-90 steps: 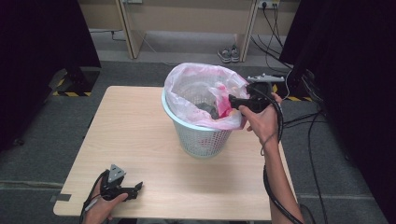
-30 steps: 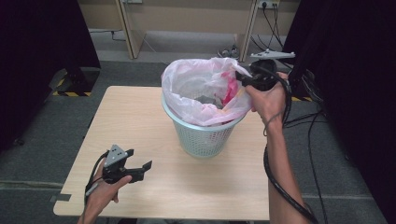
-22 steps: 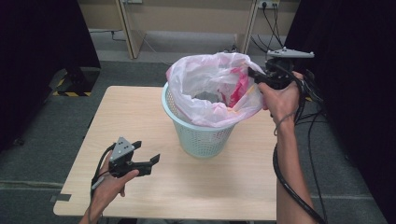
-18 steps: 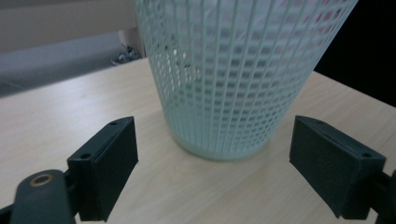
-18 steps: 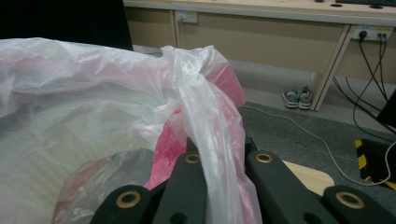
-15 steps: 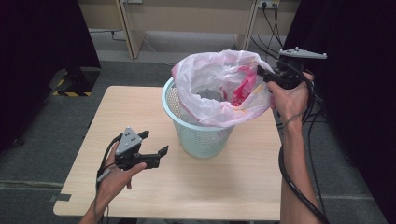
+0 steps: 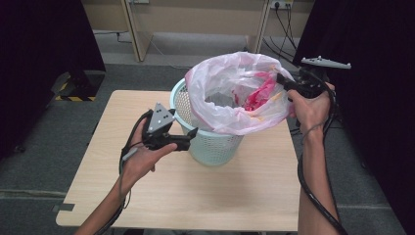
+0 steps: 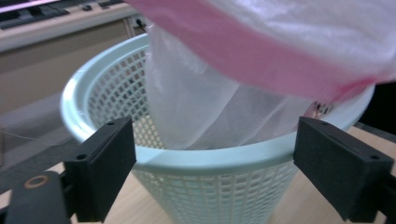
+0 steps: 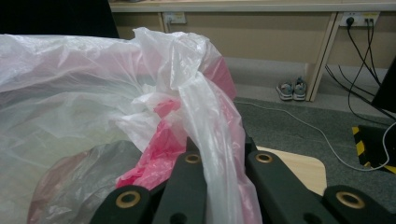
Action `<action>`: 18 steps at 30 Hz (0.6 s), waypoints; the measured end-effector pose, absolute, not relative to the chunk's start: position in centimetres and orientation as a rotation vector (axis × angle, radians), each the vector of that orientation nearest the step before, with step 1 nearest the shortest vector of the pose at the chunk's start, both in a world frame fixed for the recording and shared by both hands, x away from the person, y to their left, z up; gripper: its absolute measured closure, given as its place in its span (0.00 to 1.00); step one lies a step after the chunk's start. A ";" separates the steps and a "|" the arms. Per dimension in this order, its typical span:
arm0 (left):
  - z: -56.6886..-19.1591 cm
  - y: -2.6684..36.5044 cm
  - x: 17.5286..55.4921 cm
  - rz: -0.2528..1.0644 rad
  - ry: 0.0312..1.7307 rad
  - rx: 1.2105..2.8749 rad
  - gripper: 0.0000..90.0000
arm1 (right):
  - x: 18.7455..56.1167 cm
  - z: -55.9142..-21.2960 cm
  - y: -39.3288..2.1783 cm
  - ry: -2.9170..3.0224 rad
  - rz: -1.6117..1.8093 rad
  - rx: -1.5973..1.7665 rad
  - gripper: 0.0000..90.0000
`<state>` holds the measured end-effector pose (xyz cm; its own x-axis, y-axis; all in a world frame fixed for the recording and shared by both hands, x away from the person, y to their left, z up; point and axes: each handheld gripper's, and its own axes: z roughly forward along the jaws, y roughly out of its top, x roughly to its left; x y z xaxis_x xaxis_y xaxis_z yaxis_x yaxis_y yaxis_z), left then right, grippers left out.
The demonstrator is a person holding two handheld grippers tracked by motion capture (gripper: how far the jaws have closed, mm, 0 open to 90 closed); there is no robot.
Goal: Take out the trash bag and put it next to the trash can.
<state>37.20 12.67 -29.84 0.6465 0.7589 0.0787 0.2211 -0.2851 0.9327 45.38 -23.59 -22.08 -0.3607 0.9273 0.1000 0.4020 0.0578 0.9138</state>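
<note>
a thin, crinkled translucent pink plastic bag (image 7: 235,98) is pinched at its rim by the right gripper (image 7: 286,84), half lifted from a round mint-green mesh basket (image 7: 210,142); the left gripper (image 8: 215,177) is held spread beside the basket's rim.

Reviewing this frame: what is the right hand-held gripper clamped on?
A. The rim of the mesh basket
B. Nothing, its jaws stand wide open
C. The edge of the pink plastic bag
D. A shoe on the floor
C: the right hand-held gripper has its jaws shut on a bunched edge of the pink plastic bag, lifted above the basket.
</note>
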 end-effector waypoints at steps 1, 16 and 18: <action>-29.6 12.4 37.4 0.640 0.783 1.834 0.14 | 45.4 -22.1 -23.6 1.808 1.284 1.327 1.00; -28.0 9.0 40.3 0.544 0.851 1.882 0.23 | 45.4 -22.2 -23.2 1.830 1.314 1.320 0.99; -27.9 8.7 40.6 0.518 0.842 1.867 0.40 | 45.4 -22.3 -23.0 1.838 1.317 1.317 0.99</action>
